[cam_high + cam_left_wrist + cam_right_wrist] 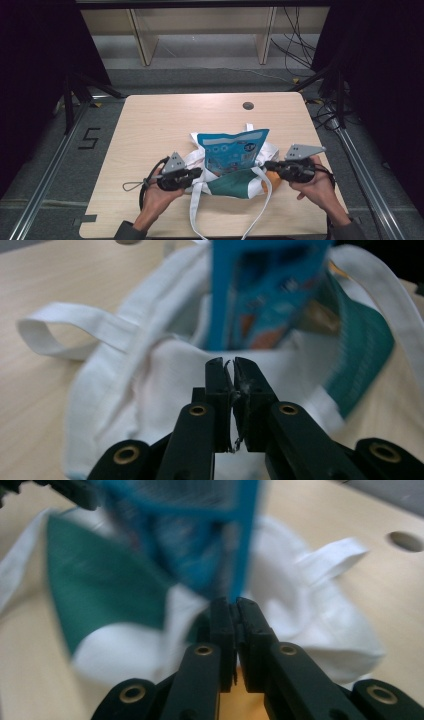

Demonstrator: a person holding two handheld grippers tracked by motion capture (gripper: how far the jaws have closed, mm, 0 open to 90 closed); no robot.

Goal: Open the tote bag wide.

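Note:
A white and green cloth bag (pixel 235 184) lies on the table with its mouth toward the far side. A blue snack packet (pixel 231 150) stands half inside it. My left gripper (pixel 200 171) is at the bag's left rim. In the left gripper view its jaws (pixel 229 362) are pinched on a thin edge of the white cloth (pixel 165 370), just before the packet (pixel 260 295). My right gripper (pixel 265 164) is at the right rim. Its jaws (pixel 231 601) are shut on the bag's edge (pixel 310 605), below the blurred packet (pixel 200 545). Something orange (pixel 271 181) sits under the right gripper.
The bag's white straps (pixel 197 215) trail toward the table's front edge. A round cable hole (pixel 248 105) lies near the far edge of the wooden table (pixel 150 125). Beyond it stand a wooden shelf (pixel 145 40) and floor cables (pixel 300 50).

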